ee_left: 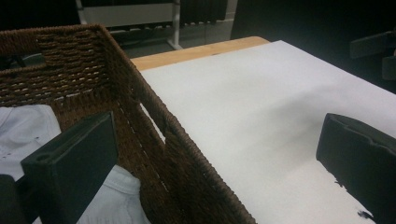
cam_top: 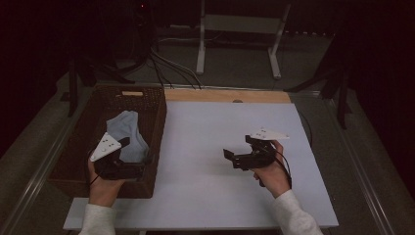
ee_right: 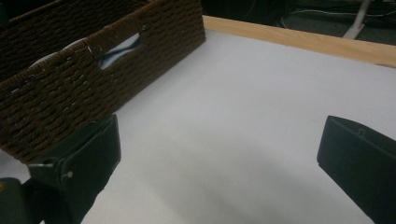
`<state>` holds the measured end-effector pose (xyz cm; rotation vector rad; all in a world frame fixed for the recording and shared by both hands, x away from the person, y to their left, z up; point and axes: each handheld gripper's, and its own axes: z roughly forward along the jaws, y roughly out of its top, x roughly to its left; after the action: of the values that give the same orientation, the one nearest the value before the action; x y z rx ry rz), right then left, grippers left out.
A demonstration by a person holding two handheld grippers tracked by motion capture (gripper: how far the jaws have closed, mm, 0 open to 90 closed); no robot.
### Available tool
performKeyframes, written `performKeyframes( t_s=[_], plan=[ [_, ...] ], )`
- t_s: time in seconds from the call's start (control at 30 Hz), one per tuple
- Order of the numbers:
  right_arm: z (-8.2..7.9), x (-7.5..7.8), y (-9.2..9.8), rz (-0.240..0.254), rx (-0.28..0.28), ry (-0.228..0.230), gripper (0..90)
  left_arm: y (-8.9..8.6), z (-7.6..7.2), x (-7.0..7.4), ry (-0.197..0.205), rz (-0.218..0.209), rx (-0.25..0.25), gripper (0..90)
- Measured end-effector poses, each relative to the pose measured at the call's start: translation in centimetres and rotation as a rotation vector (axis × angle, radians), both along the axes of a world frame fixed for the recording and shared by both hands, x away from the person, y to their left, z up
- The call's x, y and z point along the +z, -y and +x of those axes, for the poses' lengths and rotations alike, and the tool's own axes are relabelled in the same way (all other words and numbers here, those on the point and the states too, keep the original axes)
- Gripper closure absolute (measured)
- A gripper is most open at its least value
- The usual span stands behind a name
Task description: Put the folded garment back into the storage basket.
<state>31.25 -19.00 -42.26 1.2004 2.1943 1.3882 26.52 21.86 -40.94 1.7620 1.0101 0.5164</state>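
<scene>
While the person leans in from the near edge of the desk (cam_top: 220, 196), the left claw (cam_top: 139, 164) hangs over the near right corner of the wicker basket (cam_top: 73, 161), which sits at the desk's left end. Its jaws stand wide apart and hold nothing. From the left gripper view one jaw sits inside the basket, above the cloth, and the other sits outside, over the white desk top (ee_left: 261, 121), so the basket's right wall (ee_left: 177, 154) runs between them. I can't tell whether either jaw touches the weave.

A pale blue-white cloth (cam_top: 128, 129) lies crumpled on the basket's floor, bunched toward the middle and the right wall. In the left gripper view it shows as light fabric (ee_left: 23, 130) below the inner jaw. In the right gripper view a sliver of the same fabric (ee_right: 119, 49) peeks through the handle slot in the basket's side.

The right claw (cam_top: 230, 157) is held above the bare white desk top, well apart from the basket and pointing left toward it. Its jaws are also spread wide with nothing between them. A strip of bare wood (cam_top: 225, 95) edges the far side of the desk.
</scene>
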Motion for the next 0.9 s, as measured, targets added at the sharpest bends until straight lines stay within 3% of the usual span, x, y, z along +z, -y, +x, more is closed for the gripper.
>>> performKeyframes(
  t_s=[0.2, 0.53, 0.9],
  plan=[
    [-0.8, -0.5, 1.7, 0.025, -0.022, 0.004, 0.1, -0.3, -0.1, -0.1, 0.004, -0.011, 0.005, 0.1],
    [-2.5, -1.1, 4.3, -0.006, -0.073, 0.054, 0.1, -0.1, -0.3, -0.1, 0.004, -0.004, 0.002, 0.1],
    [-4.1, -1.9, 7.3, 0.053, -0.137, 0.076, 0.1, -0.5, -0.7, -0.2, 0.035, 0.0, 0.011, 0.1]
  ],
)
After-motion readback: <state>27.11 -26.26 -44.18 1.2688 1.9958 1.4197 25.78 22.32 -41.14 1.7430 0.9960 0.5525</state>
